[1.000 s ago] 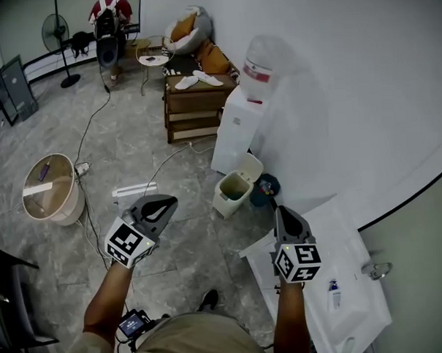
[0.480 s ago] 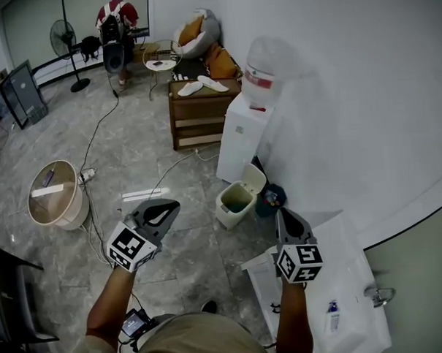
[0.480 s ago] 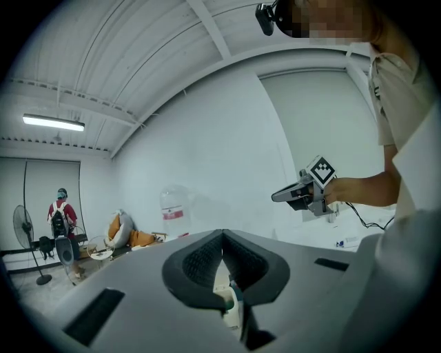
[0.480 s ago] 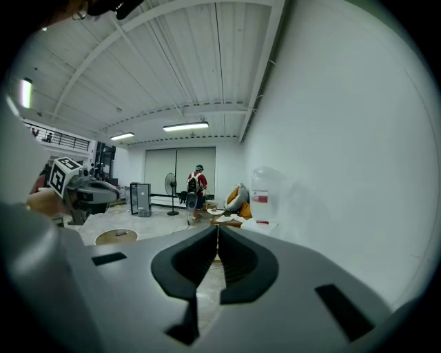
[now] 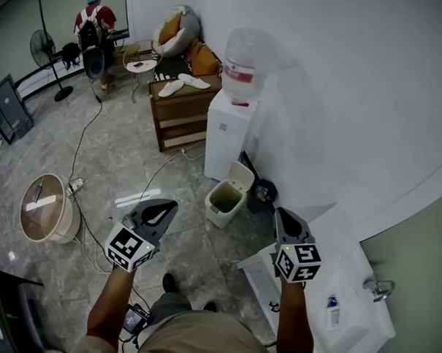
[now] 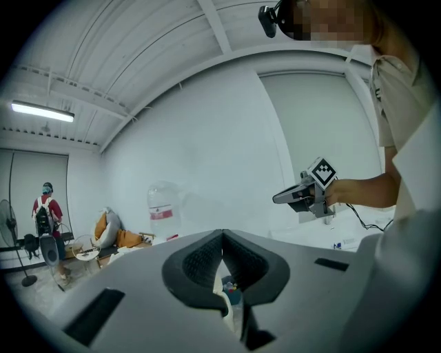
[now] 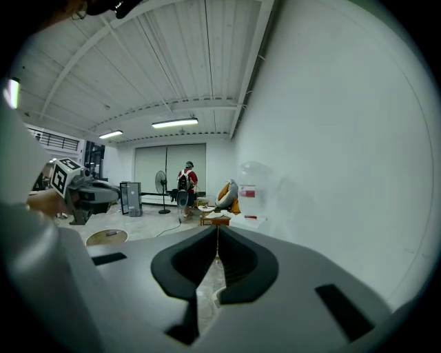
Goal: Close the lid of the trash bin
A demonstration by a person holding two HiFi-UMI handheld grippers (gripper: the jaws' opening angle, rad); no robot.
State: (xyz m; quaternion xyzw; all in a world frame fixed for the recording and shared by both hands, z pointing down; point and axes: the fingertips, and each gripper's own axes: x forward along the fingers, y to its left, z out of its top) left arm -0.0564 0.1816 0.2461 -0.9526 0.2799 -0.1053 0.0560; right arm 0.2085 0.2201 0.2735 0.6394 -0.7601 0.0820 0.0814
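A small cream trash bin (image 5: 223, 201) stands on the floor beside the white water dispenser (image 5: 226, 135), its lid (image 5: 242, 175) tilted up and open. My left gripper (image 5: 166, 207) hangs in the air left of the bin and well short of it, jaws shut with nothing between them. My right gripper (image 5: 282, 215) floats to the bin's right, nearer me, jaws shut and empty too. In the left gripper view the bin (image 6: 226, 295) shows only as a sliver between the jaw tips (image 6: 222, 236). The right gripper view looks across the room past its jaw tips (image 7: 218, 230).
A dark blue bag (image 5: 263, 194) lies next to the bin. A white table (image 5: 342, 276) with a small bottle is at lower right. A wooden cabinet (image 5: 179, 112), round tub (image 5: 43, 209), floor cables and a standing person (image 5: 90, 31) fill the room's far side.
The view has shifted as I step forward; the bin and dispenser sit a little further left and nearer. Both grippers hold the same pose, shut.
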